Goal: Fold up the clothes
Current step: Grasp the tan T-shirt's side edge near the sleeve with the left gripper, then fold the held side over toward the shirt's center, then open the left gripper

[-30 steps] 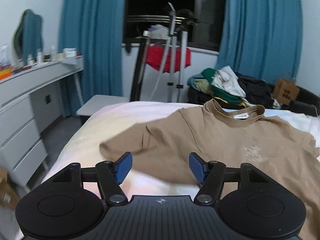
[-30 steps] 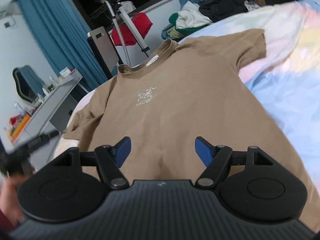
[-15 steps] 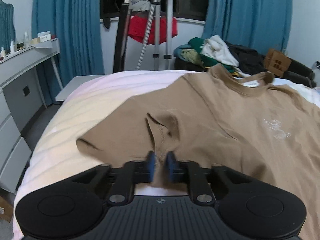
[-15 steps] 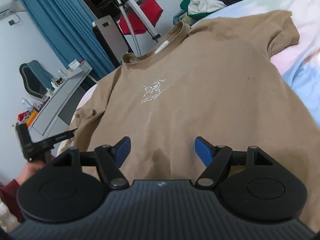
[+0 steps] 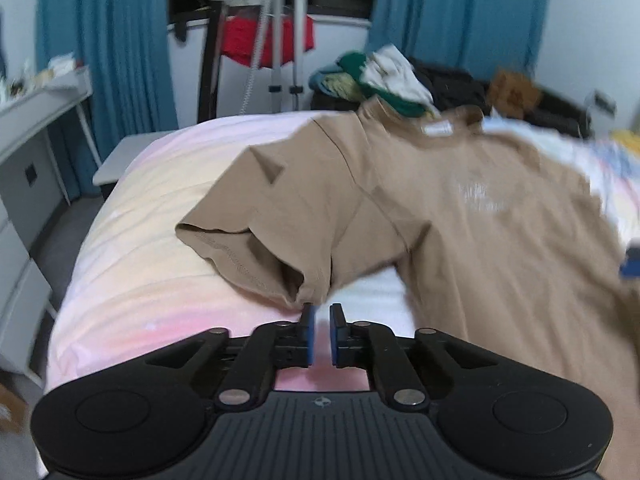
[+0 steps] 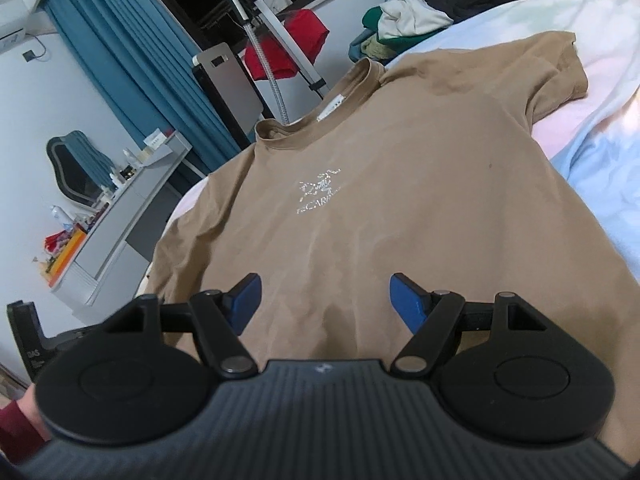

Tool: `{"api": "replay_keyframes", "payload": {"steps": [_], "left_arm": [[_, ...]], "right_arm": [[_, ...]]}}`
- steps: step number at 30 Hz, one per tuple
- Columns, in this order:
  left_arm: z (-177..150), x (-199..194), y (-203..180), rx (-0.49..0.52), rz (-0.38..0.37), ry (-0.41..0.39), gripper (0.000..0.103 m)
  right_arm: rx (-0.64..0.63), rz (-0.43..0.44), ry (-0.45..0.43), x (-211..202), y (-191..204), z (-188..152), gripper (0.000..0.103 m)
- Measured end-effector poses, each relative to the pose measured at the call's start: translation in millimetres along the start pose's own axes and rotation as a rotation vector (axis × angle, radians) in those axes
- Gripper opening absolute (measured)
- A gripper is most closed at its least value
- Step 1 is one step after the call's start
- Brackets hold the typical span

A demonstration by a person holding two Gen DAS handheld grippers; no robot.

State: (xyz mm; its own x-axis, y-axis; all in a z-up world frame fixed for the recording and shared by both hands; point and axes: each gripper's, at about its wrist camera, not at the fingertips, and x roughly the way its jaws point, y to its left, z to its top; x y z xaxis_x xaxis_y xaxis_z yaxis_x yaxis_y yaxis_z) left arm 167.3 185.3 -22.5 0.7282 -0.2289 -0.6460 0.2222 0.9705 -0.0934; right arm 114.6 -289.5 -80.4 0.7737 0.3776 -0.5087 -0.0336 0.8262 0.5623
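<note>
Mostly flat tan T-shirt [image 6: 400, 200], one sleeve [image 5: 272, 248] bunched, lifted.

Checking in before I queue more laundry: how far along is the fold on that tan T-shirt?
Barely started. The tan T-shirt lies spread on the bed. The left gripper pinches and lifts one sleeve; the right gripper hovers open. All folds remain.

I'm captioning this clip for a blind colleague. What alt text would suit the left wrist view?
The left gripper, its blue pads nearly together, pinches the hem of the near sleeve of a tan T-shirt and lifts it off a pastel bedsheet. Behind the bed hang teal curtains, with a heap of clothes by the window.
</note>
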Motion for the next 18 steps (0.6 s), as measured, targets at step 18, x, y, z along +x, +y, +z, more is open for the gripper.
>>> {"api": "replay_keyframes", "payload": {"steps": [18], "left_arm": [[29.6, 65.4, 110.2, -0.883, -0.054, -0.155, 0.059]], "right_arm": [[0.106, 0.037, 0.05, 18.9, -20.6, 2.0, 0.074]]}}
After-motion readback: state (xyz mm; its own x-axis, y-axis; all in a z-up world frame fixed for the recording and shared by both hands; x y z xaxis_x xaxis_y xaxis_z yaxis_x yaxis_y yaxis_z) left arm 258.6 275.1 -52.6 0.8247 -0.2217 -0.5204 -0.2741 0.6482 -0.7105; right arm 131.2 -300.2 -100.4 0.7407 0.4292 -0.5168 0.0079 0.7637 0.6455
